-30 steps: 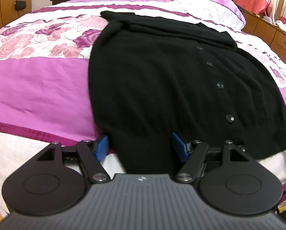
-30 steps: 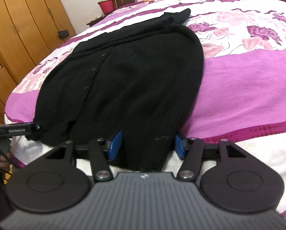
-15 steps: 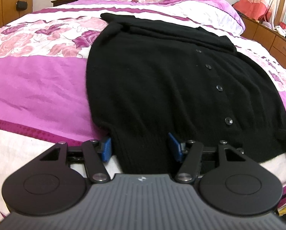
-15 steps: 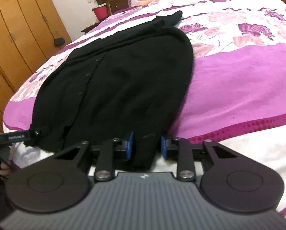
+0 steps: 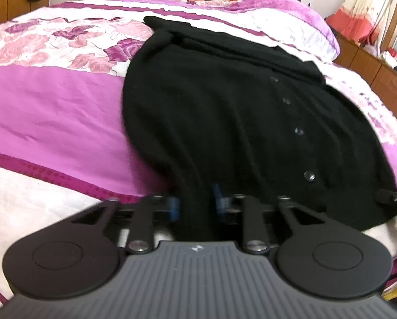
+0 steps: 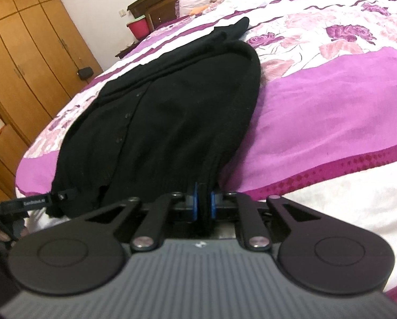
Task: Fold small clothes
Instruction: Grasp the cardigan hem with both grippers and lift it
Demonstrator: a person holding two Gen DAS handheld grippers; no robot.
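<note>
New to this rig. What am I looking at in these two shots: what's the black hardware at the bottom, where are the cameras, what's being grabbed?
No robot arm here: a person holds a hand-held two-finger tool in each hand, and each one carries a wide-angle camera looking forward along its fingers. One picture is from the left tool, the other from the right tool; the black hardware is the tool's own body. A black buttoned cardigan lies spread on a bed with a pink and purple floral bedspread. Both tools have closed on the cardigan's near hem, at two different spots, with knit bunched between the blue pads. A wooden wardrobe stands in the background.
</note>
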